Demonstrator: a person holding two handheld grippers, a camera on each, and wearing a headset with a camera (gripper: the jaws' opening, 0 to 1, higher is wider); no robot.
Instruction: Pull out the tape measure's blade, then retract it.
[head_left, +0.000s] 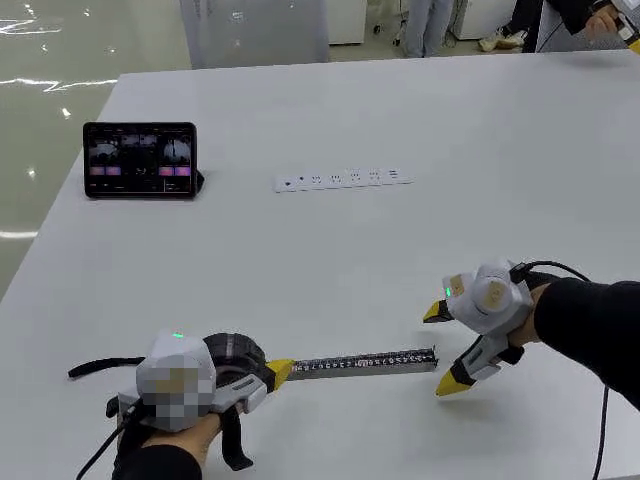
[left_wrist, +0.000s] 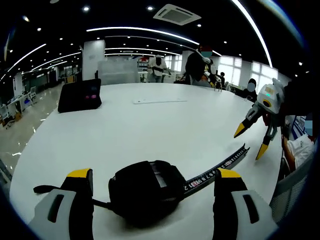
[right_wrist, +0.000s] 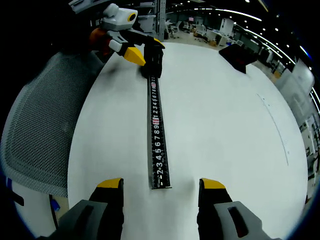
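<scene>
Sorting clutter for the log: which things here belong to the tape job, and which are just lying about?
Job: tape case, blade, left gripper, right gripper.
Lying about: tablet, power strip.

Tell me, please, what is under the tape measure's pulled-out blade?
The blade rests on the white table. Nothing else shows beneath it; the strip of tabletop directly under it is covered.
</scene>
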